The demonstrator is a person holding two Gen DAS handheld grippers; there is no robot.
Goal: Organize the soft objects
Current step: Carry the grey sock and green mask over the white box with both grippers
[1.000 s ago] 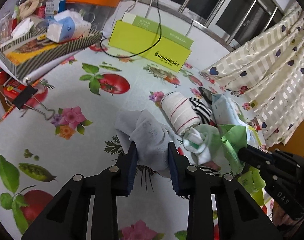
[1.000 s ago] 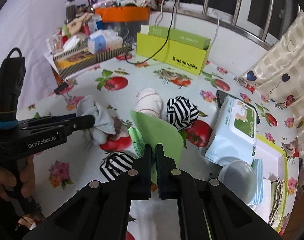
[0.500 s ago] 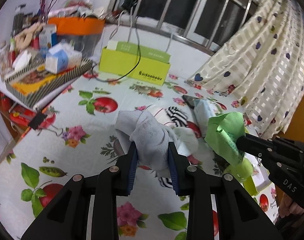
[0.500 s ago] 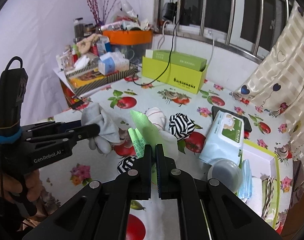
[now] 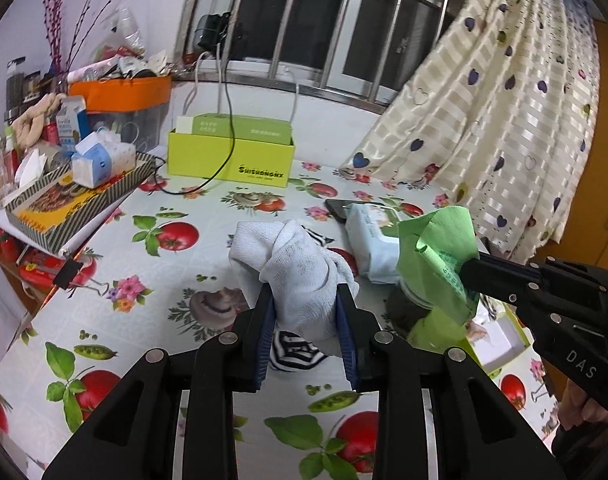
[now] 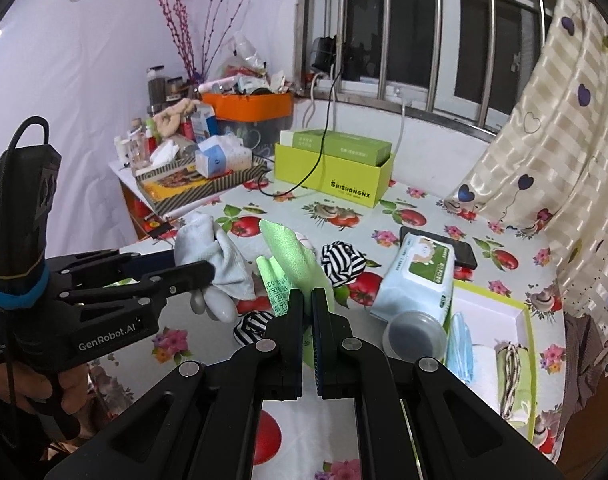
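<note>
White sock is pinched in the left tool, green cloth in the pressed-together right tool. Both have now risen off the counter, above its middle, so they seem ready for sorting.

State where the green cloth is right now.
The green cloth is off the table, pinched in the right gripper, beside the white sock that the left gripper holds.
</note>
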